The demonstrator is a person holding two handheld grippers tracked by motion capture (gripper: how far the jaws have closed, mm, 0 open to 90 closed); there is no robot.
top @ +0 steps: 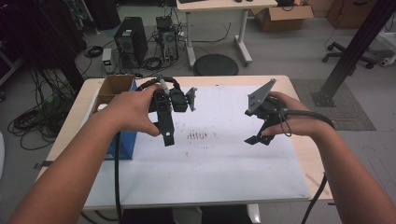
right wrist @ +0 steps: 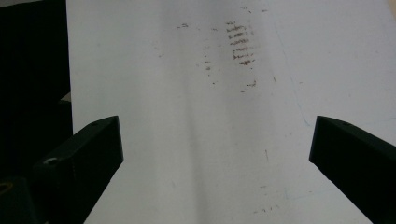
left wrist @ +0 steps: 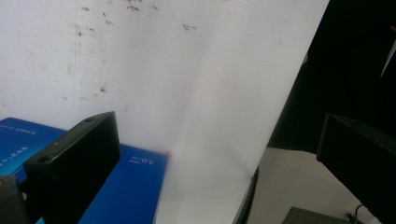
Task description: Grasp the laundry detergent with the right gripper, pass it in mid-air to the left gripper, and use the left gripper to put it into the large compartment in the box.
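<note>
The left hand-held gripper (top: 168,133) hangs over the white sheet (top: 210,163) with its jaws spread wide and nothing between them, the blue box (left wrist: 130,186) lying just beside it at 9 o'clock. The right hand-held gripper (top: 257,139) is also wide open and empty, held above the sheet at 3 o'clock of a patch of reddish-brown marks (top: 198,136) (a row of short strokes). The sheet covers most of the pale wooden tabletop (top: 306,154); beyond it, at 12 o'clock, a round black stool (top: 215,65) and computer towers (top: 131,42) stand on the grey floor.

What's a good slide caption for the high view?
Two open black claws, left and right, above stained white sheet.
</note>
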